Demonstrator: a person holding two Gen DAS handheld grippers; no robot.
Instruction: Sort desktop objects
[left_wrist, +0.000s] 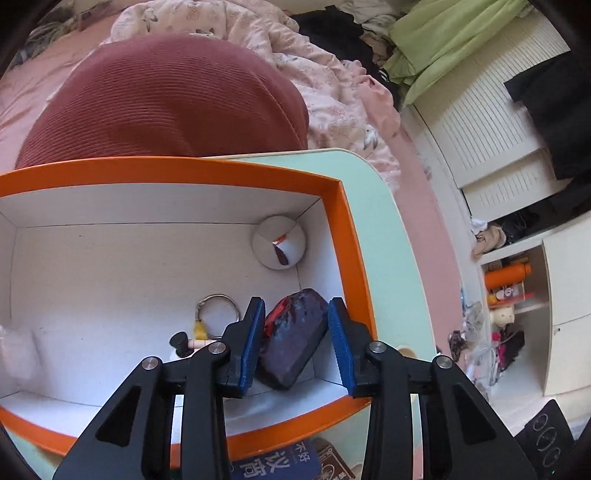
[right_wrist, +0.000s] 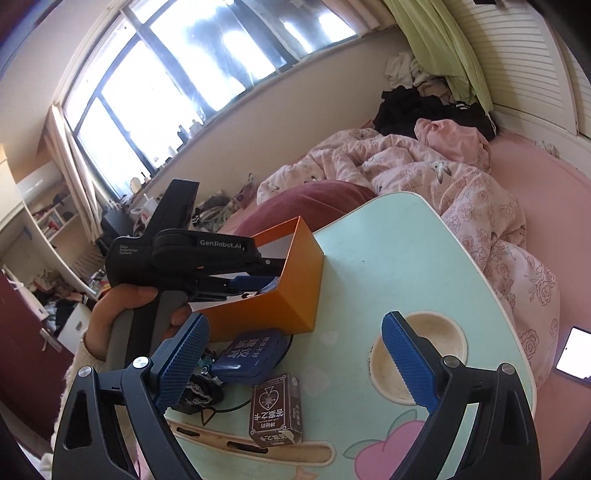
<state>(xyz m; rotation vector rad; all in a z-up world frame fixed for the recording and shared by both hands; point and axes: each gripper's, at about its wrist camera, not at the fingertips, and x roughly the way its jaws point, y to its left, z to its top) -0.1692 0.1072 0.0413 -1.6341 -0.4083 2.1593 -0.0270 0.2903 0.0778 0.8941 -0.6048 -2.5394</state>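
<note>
While left claw hovers, pouch (dark) lies boxed.

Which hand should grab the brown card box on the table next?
Right. The right gripper is open just above the brown card box, while the left gripper is down inside the orange box.

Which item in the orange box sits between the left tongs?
The dark purple rectangular pouch with red trim, lying tilted in the orange box, sits between the left tongs; the metal key ring and round white disc lie outside them.
</note>
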